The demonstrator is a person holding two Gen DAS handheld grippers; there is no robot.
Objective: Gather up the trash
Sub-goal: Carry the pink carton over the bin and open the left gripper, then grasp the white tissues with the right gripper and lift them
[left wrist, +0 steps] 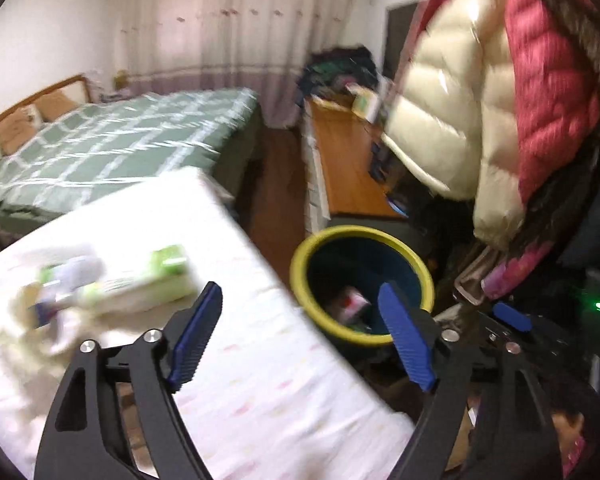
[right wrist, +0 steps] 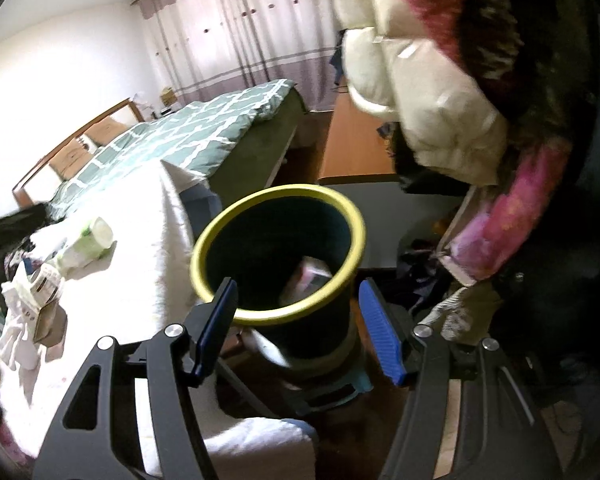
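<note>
In the left wrist view my left gripper (left wrist: 300, 300) is open and empty, hovering over the edge of a table with a white cloth (left wrist: 260, 380). Just beyond it is a dark bin with a yellow rim (left wrist: 300, 276), with a red and white packet (left wrist: 352, 302) inside. On the cloth to the left lie a green and white tissue pack (left wrist: 156, 280) and a blurred bottle (left wrist: 68, 276). My right gripper (right wrist: 298, 292) is open above the near side of the bin's rim (right wrist: 278, 194), nothing between its pads. The bin holds a pinkish packet (right wrist: 308, 280). One blue pad of the right gripper (left wrist: 512, 316) shows right of the bin.
Crumpled papers and wrappers (right wrist: 36, 292) and a green and white bottle (right wrist: 88, 244) lie on the cloth. Puffer jackets (left wrist: 480, 120) hang over the right side, close above the bin. A bed with a green checked quilt (left wrist: 112, 140) and a wooden desk (left wrist: 348, 160) stand behind.
</note>
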